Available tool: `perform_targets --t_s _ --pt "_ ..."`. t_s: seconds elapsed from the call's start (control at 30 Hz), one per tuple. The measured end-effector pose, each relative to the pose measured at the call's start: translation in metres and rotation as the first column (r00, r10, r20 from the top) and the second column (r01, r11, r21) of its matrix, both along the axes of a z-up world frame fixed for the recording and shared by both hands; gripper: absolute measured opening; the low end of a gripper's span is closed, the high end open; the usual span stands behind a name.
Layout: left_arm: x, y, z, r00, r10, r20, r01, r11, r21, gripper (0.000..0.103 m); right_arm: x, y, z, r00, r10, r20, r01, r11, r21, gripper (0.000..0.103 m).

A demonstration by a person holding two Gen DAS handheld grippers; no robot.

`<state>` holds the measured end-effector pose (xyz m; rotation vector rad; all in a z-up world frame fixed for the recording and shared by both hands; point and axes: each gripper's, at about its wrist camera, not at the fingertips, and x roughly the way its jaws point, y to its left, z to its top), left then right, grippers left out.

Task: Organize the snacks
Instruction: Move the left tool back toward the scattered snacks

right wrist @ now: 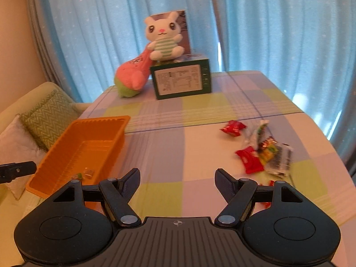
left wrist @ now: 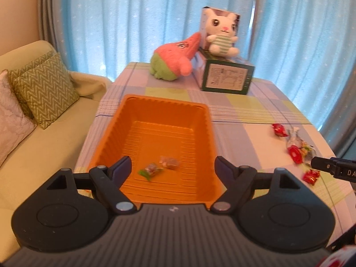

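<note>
Left tongs spread wide and empty above the near end of the orange tray; right tongs likewise wide and empty over bare table, which wears a glossy checked cloth of lilac, green and cream. The ribbed plastic tray sits at the table's left edge and holds two wrapped snacks: a green-and-red one and a clear brownish one, just beside each other. Toward the right edge lies a loose cluster of snacks: three red wrappers are clear, plus a few transparent printed packets, overlapping and blurred. At the far edge stand one green box, a white rabbit plush on it, and a pink plush leaning alongside. Beyond: blue curtains; left, a sofa with cushions.
</note>
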<state>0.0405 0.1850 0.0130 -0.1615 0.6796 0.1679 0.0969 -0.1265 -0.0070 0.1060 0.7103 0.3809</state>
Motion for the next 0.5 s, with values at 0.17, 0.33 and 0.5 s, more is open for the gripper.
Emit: perform_targets --t_s 0.17,0.33,0.5 --pt "0.003 -0.04 0.004 0.997 -0.075 0.002 0.075 0.997 -0.001 0.081 -0.013 -0.051 0.001 0.995 -0.101 -0.003 0.101 0.995 -0.005 0.074" --pt "0.012 -0.084 -0.001 0.987 -0.159 -0.013 0.159 0.987 -0.012 0.081 -0.02 -0.089 0.0 0.985 -0.17 -0.01 0.17 0.985 -0.003 0.074" --pt "0.025 -0.12 -0.014 0.975 -0.219 -0.041 0.217 0.975 -0.042 0.082 -0.021 -0.115 -0.003 0.975 -0.22 -0.015 0.22 0.976 0.006 0.074"
